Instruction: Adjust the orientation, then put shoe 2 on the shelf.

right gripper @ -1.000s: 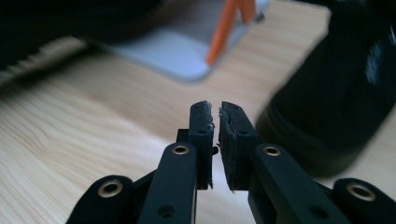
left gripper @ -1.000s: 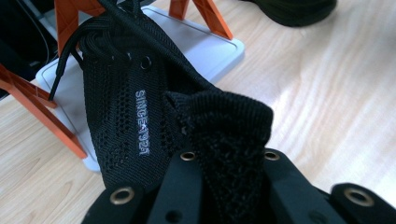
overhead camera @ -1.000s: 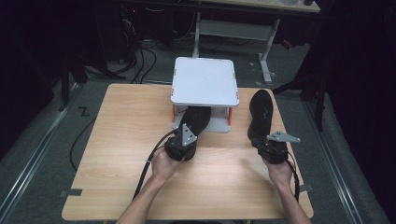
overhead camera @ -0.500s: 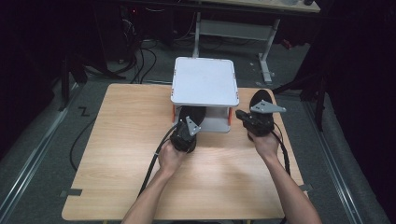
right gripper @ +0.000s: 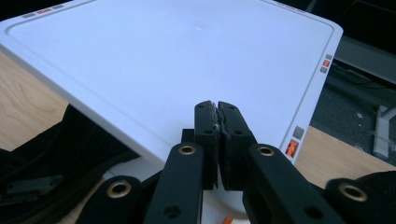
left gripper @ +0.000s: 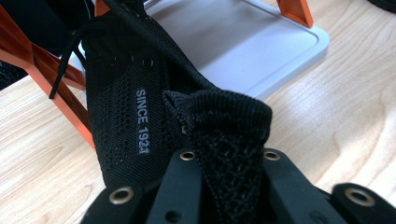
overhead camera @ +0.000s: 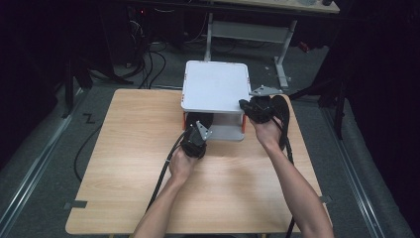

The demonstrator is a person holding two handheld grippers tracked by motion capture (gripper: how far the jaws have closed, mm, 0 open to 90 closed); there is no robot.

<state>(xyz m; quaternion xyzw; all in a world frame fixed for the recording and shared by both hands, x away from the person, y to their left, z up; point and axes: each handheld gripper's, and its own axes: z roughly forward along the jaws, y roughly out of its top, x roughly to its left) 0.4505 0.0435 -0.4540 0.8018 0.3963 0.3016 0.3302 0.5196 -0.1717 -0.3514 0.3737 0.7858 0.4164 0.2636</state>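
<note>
A white two-tier shelf point(overhead camera: 215, 87) on orange posts stands at the back middle of the wooden table point(overhead camera: 124, 163). My left gripper point(overhead camera: 198, 128) is shut on the heel collar of a black knit shoe point(overhead camera: 200, 119) whose toe reaches under the top tier. In the left gripper view the jaws pinch the collar point(left gripper: 226, 156). The shoe point(left gripper: 126, 93) lies beside an orange post point(left gripper: 56, 88), at the edge of the lower tray point(left gripper: 243, 42). My right gripper point(overhead camera: 243, 105) is shut with nothing in it, hovering at the top tier's front right corner point(right gripper: 217, 112). A second black shoe point(overhead camera: 283, 111) lies behind the right hand.
The shelf's top tier point(right gripper: 163, 56) is bare white. Black cables trail from both grippers across the table toward the person. A grey desk frame point(overhead camera: 247, 29) and floor cables stand beyond the table's far edge.
The right hand has left the shoe on the right and risen up and leftward to the shelf's top corner. The left hand has pushed its shoe slightly further under the shelf.
</note>
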